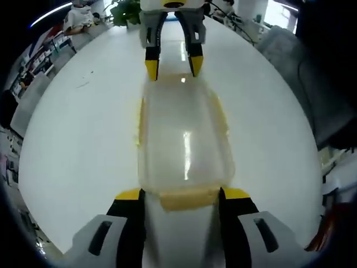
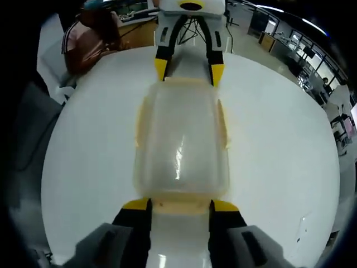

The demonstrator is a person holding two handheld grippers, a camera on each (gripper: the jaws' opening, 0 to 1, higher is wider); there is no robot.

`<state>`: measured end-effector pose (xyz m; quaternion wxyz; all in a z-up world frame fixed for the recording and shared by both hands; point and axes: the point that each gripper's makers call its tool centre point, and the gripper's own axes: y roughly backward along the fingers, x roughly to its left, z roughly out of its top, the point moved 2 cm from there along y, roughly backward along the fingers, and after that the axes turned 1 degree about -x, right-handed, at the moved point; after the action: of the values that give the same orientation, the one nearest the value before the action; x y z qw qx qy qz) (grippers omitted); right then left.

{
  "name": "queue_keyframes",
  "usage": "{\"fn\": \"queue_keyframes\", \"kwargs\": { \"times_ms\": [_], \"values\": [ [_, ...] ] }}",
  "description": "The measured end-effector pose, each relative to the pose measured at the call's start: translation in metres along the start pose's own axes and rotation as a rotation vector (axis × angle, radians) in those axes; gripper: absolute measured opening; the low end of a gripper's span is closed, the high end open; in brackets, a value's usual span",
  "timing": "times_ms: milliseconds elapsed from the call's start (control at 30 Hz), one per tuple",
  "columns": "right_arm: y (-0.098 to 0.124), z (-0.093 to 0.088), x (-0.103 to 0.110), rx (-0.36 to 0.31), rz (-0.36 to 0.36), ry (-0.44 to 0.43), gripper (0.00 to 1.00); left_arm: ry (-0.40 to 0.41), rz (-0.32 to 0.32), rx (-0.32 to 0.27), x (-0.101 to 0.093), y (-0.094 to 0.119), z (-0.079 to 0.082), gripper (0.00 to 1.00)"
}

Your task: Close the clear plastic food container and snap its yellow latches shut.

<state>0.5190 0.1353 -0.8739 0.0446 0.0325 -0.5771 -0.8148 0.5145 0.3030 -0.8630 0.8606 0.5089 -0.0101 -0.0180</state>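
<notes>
The clear plastic container (image 1: 184,139) lies lengthwise on the white table, lid on top, with yellow latches along its sides (image 1: 140,120) and ends. My left gripper (image 1: 181,195) stands open at the near end, its yellow-tipped jaws on either side of the end latch (image 1: 187,199). At the far end my right gripper (image 1: 173,67) is open too, tips at the container's rim. In the right gripper view the container (image 2: 181,139) runs away from my right gripper (image 2: 181,205), whose jaws flank the near end latch (image 2: 181,207). My left gripper (image 2: 188,70) faces it from the far end.
The round white table (image 1: 72,145) has bare surface on both sides of the container (image 2: 279,156). A dark chair (image 1: 312,72) stands at its edge, and a potted plant (image 1: 125,12) beyond. A person (image 2: 92,36) sits at the far side; office desks lie further off.
</notes>
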Motion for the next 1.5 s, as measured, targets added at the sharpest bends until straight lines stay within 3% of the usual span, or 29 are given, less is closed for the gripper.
{"fn": "queue_keyframes", "kwargs": {
  "times_ms": [33, 167, 367, 433, 500, 767, 900, 933, 1200, 1500],
  "values": [
    [-0.001, 0.002, 0.000, 0.013, 0.006, 0.022, 0.38, -0.042, -0.019, -0.005, -0.004, -0.002, 0.003, 0.56],
    [0.001, 0.002, 0.000, 0.017, 0.016, 0.034, 0.37, -0.035, -0.010, 0.003, -0.003, -0.002, 0.003, 0.54],
    [0.002, 0.002, 0.003, 0.006, 0.004, 0.012, 0.38, 0.024, 0.021, -0.021, -0.004, -0.001, 0.001, 0.53],
    [0.002, 0.001, 0.002, 0.009, -0.001, -0.001, 0.38, 0.081, 0.053, -0.017, -0.003, 0.001, -0.002, 0.48],
    [0.003, 0.000, 0.002, 0.012, -0.012, -0.041, 0.37, 0.142, 0.088, 0.004, -0.004, 0.005, -0.006, 0.36],
    [0.003, 0.000, 0.003, 0.015, -0.003, -0.020, 0.37, 0.076, 0.061, 0.037, -0.010, 0.001, -0.003, 0.40],
    [0.004, 0.000, 0.002, 0.017, -0.004, -0.021, 0.36, 0.130, 0.077, 0.017, -0.004, 0.002, -0.005, 0.36],
    [0.004, 0.000, 0.002, 0.016, -0.003, -0.021, 0.36, 0.102, 0.068, 0.023, -0.006, 0.002, -0.004, 0.36],
    [0.005, -0.002, 0.002, 0.009, 0.020, -0.002, 0.36, 0.144, 0.064, 0.032, -0.009, 0.003, -0.002, 0.35],
    [0.026, 0.008, 0.007, -0.022, 0.007, -0.008, 0.36, 0.153, 0.075, 0.023, -0.012, 0.021, 0.005, 0.35]
  ]
}}
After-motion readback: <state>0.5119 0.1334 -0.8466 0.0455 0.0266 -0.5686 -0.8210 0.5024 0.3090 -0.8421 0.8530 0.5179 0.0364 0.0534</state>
